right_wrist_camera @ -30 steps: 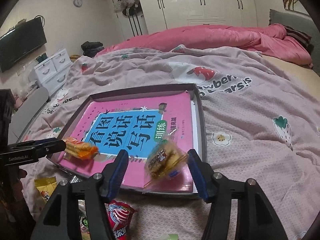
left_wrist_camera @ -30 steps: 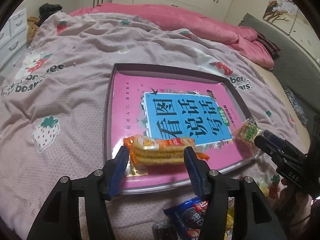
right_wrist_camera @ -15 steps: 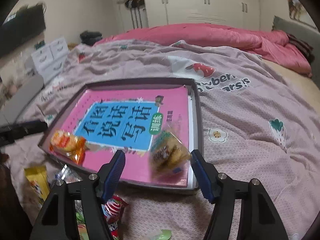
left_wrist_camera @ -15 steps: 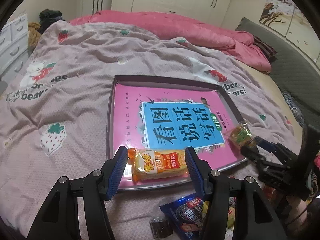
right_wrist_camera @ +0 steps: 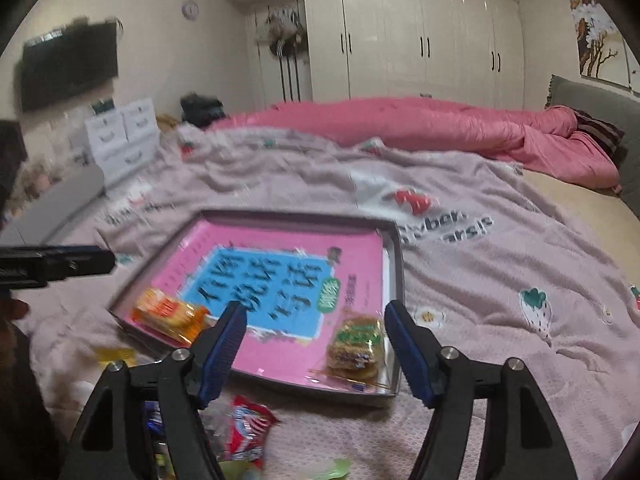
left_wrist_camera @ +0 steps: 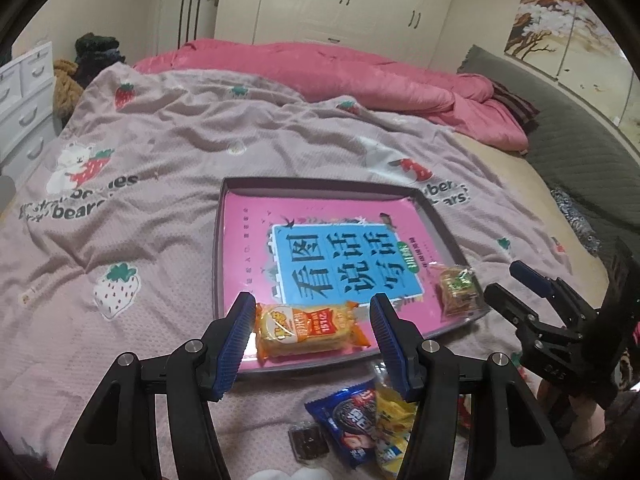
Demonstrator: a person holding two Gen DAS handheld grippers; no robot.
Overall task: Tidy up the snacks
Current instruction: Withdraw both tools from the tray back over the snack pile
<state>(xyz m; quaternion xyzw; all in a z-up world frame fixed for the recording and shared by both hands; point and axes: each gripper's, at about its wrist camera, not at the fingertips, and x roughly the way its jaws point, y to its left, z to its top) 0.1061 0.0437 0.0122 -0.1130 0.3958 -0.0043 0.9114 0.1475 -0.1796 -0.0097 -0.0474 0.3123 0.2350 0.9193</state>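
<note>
A shallow grey tray point(left_wrist_camera: 224, 216) lined with a pink book cover lies on the bed; it also shows in the right wrist view point(right_wrist_camera: 396, 276). An orange cracker pack point(left_wrist_camera: 306, 330) lies at the tray's near left corner, also in the right wrist view point(right_wrist_camera: 170, 314). A clear pack of round biscuits with a green label point(left_wrist_camera: 456, 290) lies at its near right corner, also in the right wrist view point(right_wrist_camera: 356, 344). My left gripper point(left_wrist_camera: 312, 344) is open and empty above the orange pack. My right gripper point(right_wrist_camera: 316, 352) is open and empty just short of the biscuit pack.
Loose snacks lie on the pink strawberry bedspread before the tray: a blue cookie pack point(left_wrist_camera: 352, 420), a yellow pack point(left_wrist_camera: 394, 420), a small dark packet point(left_wrist_camera: 308, 444), a red pack point(right_wrist_camera: 248, 428). A pink duvet point(left_wrist_camera: 360, 68) lies at the back, white drawers point(left_wrist_camera: 24, 100) to the left.
Both grippers let go of their packs, which now lie in the tray. Both grippers have pulled back and up, away from the tray.
</note>
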